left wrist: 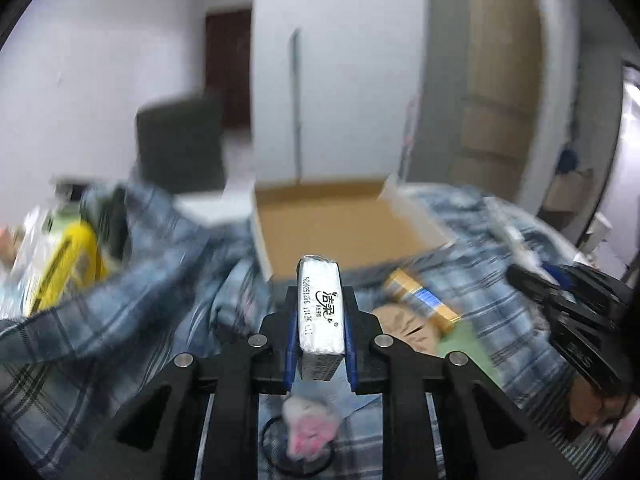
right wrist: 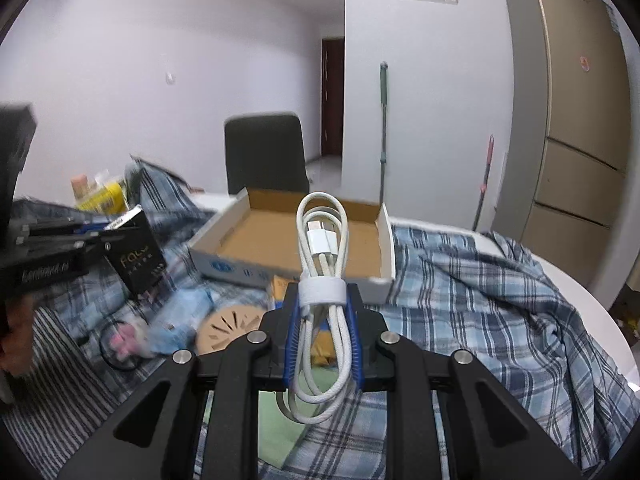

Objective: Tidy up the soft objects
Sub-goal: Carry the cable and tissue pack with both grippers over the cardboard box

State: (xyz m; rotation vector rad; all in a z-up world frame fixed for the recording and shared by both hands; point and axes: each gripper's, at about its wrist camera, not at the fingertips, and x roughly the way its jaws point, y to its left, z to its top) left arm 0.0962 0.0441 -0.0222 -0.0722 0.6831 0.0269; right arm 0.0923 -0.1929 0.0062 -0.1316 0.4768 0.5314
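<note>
My left gripper (left wrist: pixel 319 300) is shut on a white tissue pack (left wrist: pixel 321 308) with black print, held upright above the plaid cloth, just in front of the open cardboard box (left wrist: pixel 340 232). My right gripper (right wrist: pixel 322 300) is shut on a coiled white USB cable (right wrist: pixel 320 280) bound with a white strap, held up before the same box (right wrist: pixel 292 232). The left gripper also shows at the left of the right wrist view (right wrist: pixel 92 248), with a black packet side facing me. The box looks empty inside.
A blue plaid cloth (right wrist: pixel 480 300) covers the white table (right wrist: pixel 592 296). On it lie a gold tube (left wrist: pixel 420 300), a tan perforated disc (right wrist: pixel 232 324), a pink-and-white fluffy thing on a black ring (left wrist: pixel 310 432), a light blue packet (right wrist: pixel 180 316) and a yellow package (left wrist: pixel 72 256). A dark chair (right wrist: pixel 264 152) stands behind.
</note>
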